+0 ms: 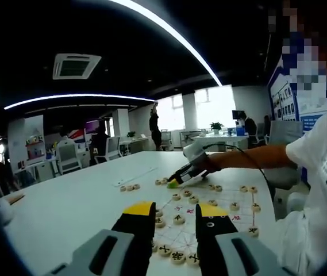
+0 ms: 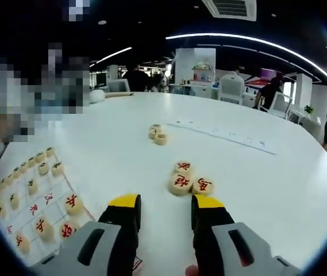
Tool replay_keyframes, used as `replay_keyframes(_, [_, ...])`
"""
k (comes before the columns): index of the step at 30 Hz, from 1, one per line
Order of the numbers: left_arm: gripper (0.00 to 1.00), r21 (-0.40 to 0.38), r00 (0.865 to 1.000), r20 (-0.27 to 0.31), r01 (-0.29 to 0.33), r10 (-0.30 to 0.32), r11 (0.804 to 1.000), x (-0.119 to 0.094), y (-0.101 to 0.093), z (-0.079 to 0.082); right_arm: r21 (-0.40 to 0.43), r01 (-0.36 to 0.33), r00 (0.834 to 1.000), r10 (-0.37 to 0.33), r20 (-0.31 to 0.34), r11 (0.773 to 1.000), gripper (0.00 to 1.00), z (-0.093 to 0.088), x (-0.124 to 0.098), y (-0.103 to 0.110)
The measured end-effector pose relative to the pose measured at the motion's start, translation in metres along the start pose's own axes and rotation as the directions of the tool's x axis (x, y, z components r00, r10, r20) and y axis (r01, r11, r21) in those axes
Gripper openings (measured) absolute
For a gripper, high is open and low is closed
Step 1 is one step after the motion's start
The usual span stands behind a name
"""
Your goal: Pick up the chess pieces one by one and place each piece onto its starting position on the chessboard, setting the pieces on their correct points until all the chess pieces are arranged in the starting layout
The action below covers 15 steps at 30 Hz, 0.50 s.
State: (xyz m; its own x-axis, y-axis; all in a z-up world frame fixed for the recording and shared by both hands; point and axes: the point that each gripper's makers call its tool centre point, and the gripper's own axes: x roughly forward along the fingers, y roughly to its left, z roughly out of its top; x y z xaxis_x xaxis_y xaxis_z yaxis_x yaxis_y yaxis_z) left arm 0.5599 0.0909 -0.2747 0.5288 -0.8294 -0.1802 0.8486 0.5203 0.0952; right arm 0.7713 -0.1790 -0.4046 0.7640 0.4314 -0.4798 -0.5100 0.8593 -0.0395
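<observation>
The right gripper (image 2: 164,208) hovers with jaws apart and empty, just short of three loose chess pieces (image 2: 188,179) on the white table (image 2: 266,184). The left gripper (image 1: 175,215), also parted and empty, hangs over the chessboard (image 1: 209,215), where other pieces already sit.

Left gripper (image 1: 176,221): two black jaws, yellow tips, grey moulded bases with dark oval slots. Small round mark on right jaw's inner face.

Right gripper (image 2: 165,211): same build, black jaws, yellow caps, grey housings with slotted cut-outs. In left gripper view it comes in from right, pale grey body, yellow-green tip, thin black cable (image 1: 249,158) looping back along forearm.

Person (image 1: 318,190) at right: white short-sleeved top, dark grey strap over shoulder, small label on chest.
</observation>
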Motion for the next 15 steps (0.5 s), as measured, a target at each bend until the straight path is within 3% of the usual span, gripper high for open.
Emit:
replay_keyframes(11, [0.29,-0.002,1.000,0.007,-0.009,0.009,1.000,-0.001,0.002,0.001,0.019,0.044,0.999,-0.044,0.017,0.999,0.34,0.010,0.019,-0.015])
replay_keyframes(14, [0.29,-0.003,1.000,0.006,-0.010,0.010,1.000,-0.001,0.003,0.001,0.004,0.053,0.999,-0.053,0.009,0.999,0.20,0.009,0.018,-0.018])
replay_keyframes(15, [0.29,-0.003,1.000,0.006,-0.010,0.010,1.000,-0.001,0.003,0.001,-0.012,0.052,0.999,-0.052,0.008,0.999,0.19,0.009,0.016,-0.018])
